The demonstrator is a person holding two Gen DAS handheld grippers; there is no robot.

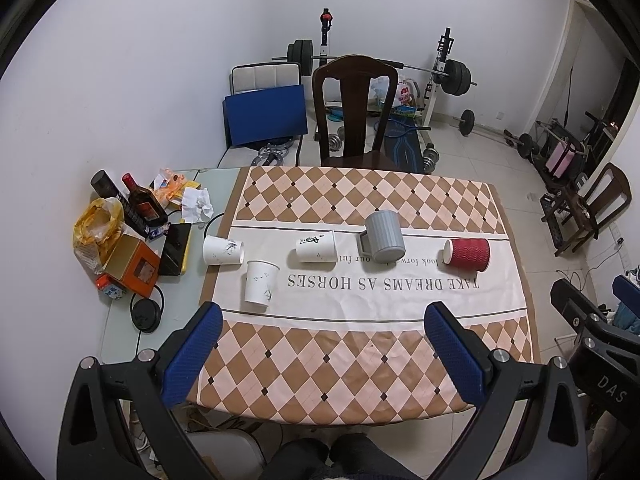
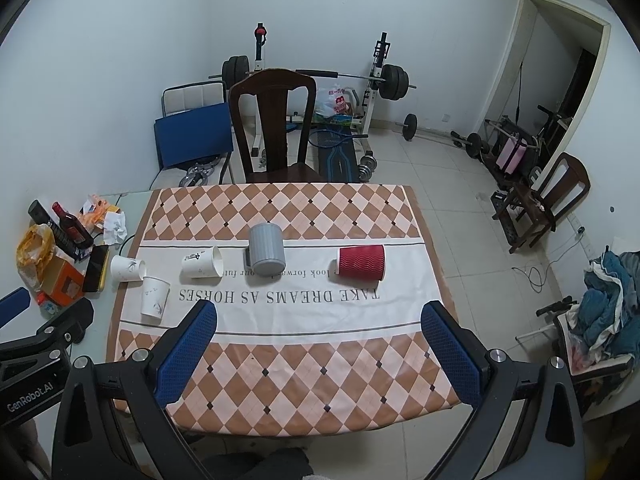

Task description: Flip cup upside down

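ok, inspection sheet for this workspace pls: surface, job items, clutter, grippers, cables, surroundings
Surface: checked cloth over the table, lettering across its white band.
Job's things: red cup on its side; grey mug upside down; white cup upright; two white cups on their sides.
Clutter: bottle, orange box, yellow bag, tissue, all left of the cloth.
Grippers: left gripper and right gripper open, holding nothing.
Cables: black cable coiled at the table's left edge.
Surroundings: chair, barbell rack, doorway.
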